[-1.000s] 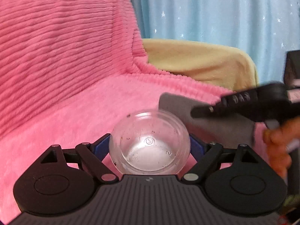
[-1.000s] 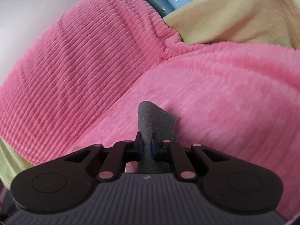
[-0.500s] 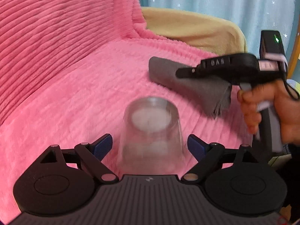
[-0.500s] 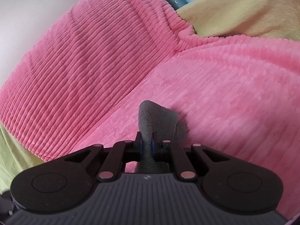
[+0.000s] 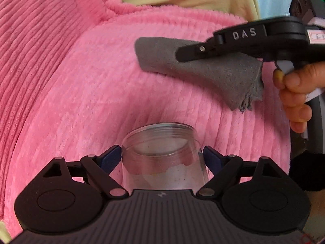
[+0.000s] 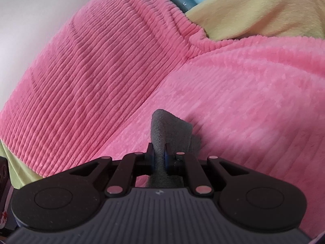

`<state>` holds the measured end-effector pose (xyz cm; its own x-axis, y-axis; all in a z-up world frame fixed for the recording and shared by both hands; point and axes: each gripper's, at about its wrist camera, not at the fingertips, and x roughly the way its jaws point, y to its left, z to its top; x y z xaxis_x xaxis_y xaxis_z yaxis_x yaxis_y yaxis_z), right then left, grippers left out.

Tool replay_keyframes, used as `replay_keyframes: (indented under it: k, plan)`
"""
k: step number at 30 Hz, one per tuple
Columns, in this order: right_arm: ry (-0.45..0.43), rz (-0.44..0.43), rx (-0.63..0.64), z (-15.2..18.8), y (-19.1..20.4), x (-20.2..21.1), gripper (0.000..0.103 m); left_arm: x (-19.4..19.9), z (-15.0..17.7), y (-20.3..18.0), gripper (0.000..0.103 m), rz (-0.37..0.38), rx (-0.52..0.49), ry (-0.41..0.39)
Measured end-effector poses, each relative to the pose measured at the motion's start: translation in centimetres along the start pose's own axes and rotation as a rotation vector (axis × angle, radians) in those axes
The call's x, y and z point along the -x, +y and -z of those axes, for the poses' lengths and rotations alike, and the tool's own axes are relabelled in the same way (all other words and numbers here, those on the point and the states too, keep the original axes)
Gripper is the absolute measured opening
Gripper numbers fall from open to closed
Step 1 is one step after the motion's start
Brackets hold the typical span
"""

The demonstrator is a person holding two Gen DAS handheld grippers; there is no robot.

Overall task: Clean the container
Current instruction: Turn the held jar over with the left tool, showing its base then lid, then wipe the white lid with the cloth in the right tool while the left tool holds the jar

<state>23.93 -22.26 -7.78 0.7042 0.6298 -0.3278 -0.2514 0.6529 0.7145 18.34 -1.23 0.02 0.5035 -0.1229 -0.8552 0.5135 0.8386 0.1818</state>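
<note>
Container [image 5: 162, 158] now tipped mouth-away over pink blanket [image 5: 81, 93], between left gripper [image 5: 162, 155] jaws, closing, pads touching its sides. Cloth [image 5: 213, 71] clamped by right gripper [image 6: 159, 154], beyond container, unmoved. Wiping judged next.

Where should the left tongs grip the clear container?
Probably on its side wall, one pad on each side across the round body. The clear container sits between the left tongs, whose jaws are closing. Its wall is smooth, curved plastic, so squeezing across the widest part should stop it slipping.
</note>
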Motion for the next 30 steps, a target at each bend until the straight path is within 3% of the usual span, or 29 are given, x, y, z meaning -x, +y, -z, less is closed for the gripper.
replay_keyframes:
  k: [5,13,20,24,30]
  plan:
    - [-0.012,0.010,-0.010,-0.1,-0.4,0.3,0.007,2.8,0.4,-0.2,0.087,-0.027,0.049,-0.186]
    - [-0.004,0.013,0.004,0.1,-0.2,-0.3,0.007,2.2,1.3,-0.4,0.087,-0.038,0.085,-0.262]
    - [-0.012,0.011,0.007,-0.2,-0.2,-0.1,0.007,0.9,4.3,-0.5,0.088,-0.055,0.174,-0.302]
    - [-0.027,-0.035,0.070,-0.2,1.1,0.5,0.007,-0.1,5.5,-1.0,0.086,-0.098,0.235,-0.363]
    - [0.011,-0.231,0.301,0.7,4.5,1.9,0.007,-0.7,6.9,-1.8,0.086,-0.138,0.211,-0.466]
